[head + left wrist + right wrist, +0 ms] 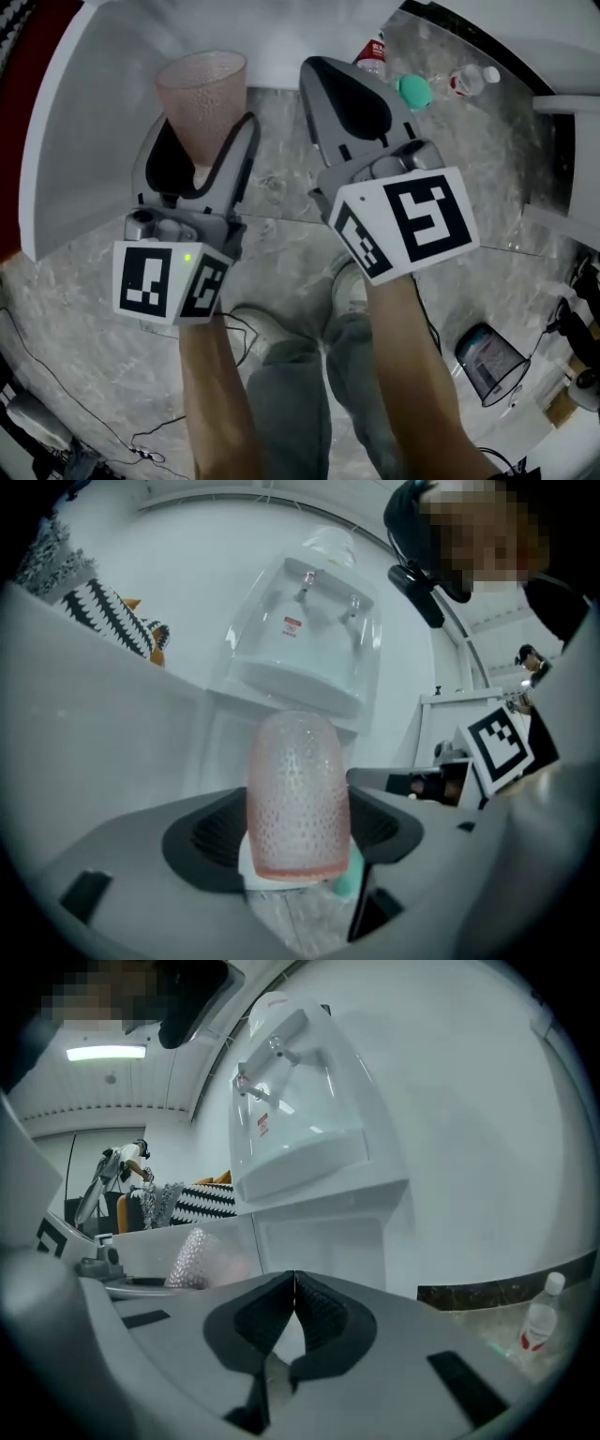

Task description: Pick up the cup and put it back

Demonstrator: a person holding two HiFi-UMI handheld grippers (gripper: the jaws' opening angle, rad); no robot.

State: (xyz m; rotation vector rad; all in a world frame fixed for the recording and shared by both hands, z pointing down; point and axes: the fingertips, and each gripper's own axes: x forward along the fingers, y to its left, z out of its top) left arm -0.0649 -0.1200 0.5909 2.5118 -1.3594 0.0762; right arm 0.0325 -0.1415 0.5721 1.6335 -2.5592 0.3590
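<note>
Currently: pink dimpled cup (202, 94), upright, clamped near its base in the left gripper (298, 829) jaws, lifted at 11 o'clock beside the white worktop (98, 131), seemingly for carrying. Right gripper (292, 1286): jaws pressed together, empty, apparently idle at 1 o'clock.

floor (281, 183): grey marble | on it: red-labelled bottle (375, 52), clear bottle (473, 80) (both near the wall), mesh bin (492, 361), cables (141, 436)
</note>
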